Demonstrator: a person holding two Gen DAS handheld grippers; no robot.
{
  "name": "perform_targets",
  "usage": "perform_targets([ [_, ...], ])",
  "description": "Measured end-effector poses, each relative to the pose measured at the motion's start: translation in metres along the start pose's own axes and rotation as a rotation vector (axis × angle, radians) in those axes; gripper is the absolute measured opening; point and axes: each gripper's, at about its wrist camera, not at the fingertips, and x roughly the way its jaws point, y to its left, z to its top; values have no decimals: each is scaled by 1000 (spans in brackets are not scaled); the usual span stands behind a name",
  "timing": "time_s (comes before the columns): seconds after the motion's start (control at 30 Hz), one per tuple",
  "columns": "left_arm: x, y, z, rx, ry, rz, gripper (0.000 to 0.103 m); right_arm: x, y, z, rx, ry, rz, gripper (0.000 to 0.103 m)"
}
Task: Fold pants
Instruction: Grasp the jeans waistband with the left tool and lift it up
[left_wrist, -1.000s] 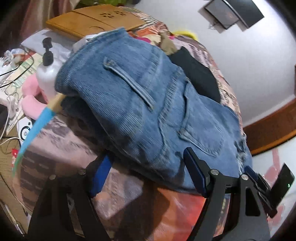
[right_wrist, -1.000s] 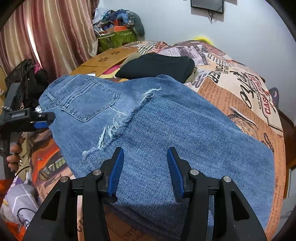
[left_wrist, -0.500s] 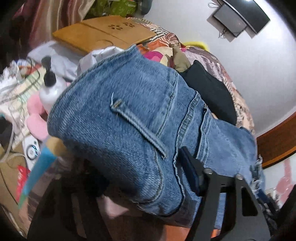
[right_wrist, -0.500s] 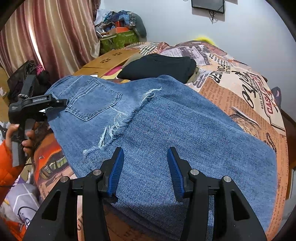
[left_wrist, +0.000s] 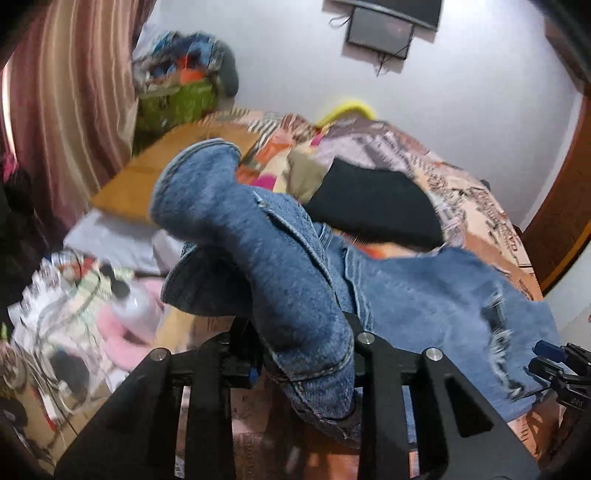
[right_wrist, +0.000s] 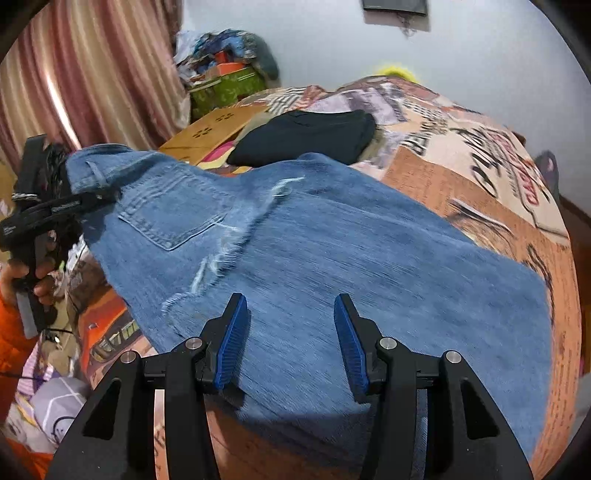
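Nearest the right wrist camera, the right tongs (right_wrist: 290, 341) are standing wide apart and gripping nothing, hovering over the lower edge of the jeans (right_wrist: 332, 258), probably placed to pin or catch that end. The jeans are lying spread across the bed (right_wrist: 480, 192), frayed rips showing. Farther left, the left tongs (left_wrist: 306, 350) are clamping the bunched waistband and raising it off the bed, seemingly so it can be carried over for a fold. Beyond, a folded black garment (right_wrist: 306, 136) is resting clear of the work.
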Motion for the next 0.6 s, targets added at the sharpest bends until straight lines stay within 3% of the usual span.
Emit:
perform_targets([
  [0.2,-38,-46,32,107,-99,-28,28,-40,-51,-20,138,-38,-90,46],
  [0.47,-75,-130,54,240,-204,-121,24,-94,-121,-63,308,-74,-230,46],
  [0.6,-87,-177,58,310,-230,-170,24,-91,-139,-79,355,-59,-217,46],
])
